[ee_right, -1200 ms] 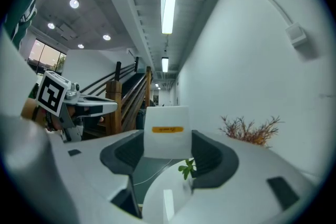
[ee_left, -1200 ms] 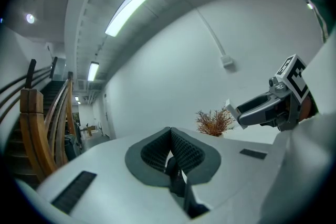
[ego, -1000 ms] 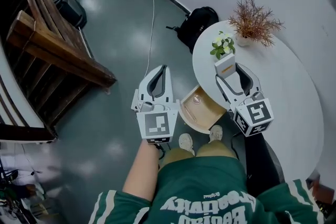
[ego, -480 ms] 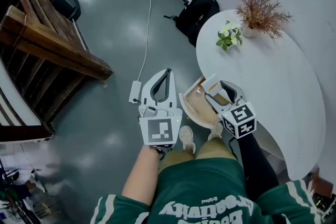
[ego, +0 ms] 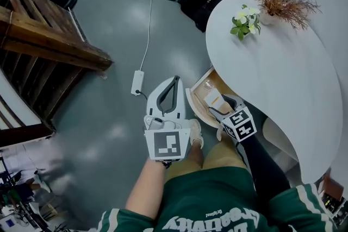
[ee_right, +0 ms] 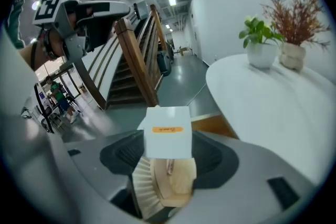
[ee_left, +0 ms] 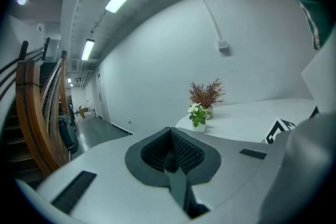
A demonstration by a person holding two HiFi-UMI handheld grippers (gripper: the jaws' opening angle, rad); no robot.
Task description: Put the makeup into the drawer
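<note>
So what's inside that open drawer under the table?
A small clear round item lies on the wooden bottom of the drawer. The right claw holds a white makeup box over it, hiding the rest of the inside.

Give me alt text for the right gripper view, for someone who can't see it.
The right gripper holds a white makeup box with an orange label between its fingers, with a wooden drawer just beyond it. To the right, a white table carries a green plant and a dried reddish plant; a wooden staircase rises behind.
</note>
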